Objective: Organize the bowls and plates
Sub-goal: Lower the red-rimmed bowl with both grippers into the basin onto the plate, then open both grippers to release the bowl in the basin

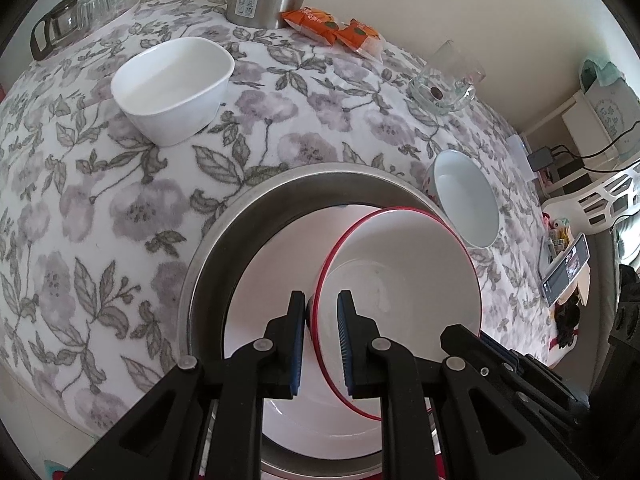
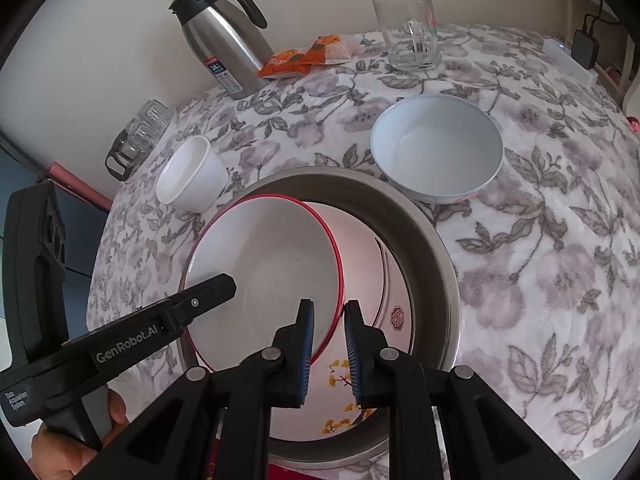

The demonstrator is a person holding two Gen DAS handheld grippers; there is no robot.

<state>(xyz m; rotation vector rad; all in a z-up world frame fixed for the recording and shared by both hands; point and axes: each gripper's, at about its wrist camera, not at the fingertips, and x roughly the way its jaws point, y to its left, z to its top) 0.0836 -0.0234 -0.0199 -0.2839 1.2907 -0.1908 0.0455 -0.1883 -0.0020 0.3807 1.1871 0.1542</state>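
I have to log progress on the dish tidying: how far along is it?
Done: a flower-painted plate lies in the steel basin. In hand: both tools, left and right, are shut on opposite rims of the red-rimmed bowl above that plate. Left: the square white bowl and the round white bowl sit on the tablecloth.

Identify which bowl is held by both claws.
The red-rimmed bowl, tilted inside the steel basin; the square white bowl and round pale bowl stand untouched on the cloth.

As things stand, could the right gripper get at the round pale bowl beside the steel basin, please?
Probably yes, once freed: the right gripper is shut on the red-rimmed bowl, as is the left gripper. The pale bowl sits just beyond the basin with nothing between.
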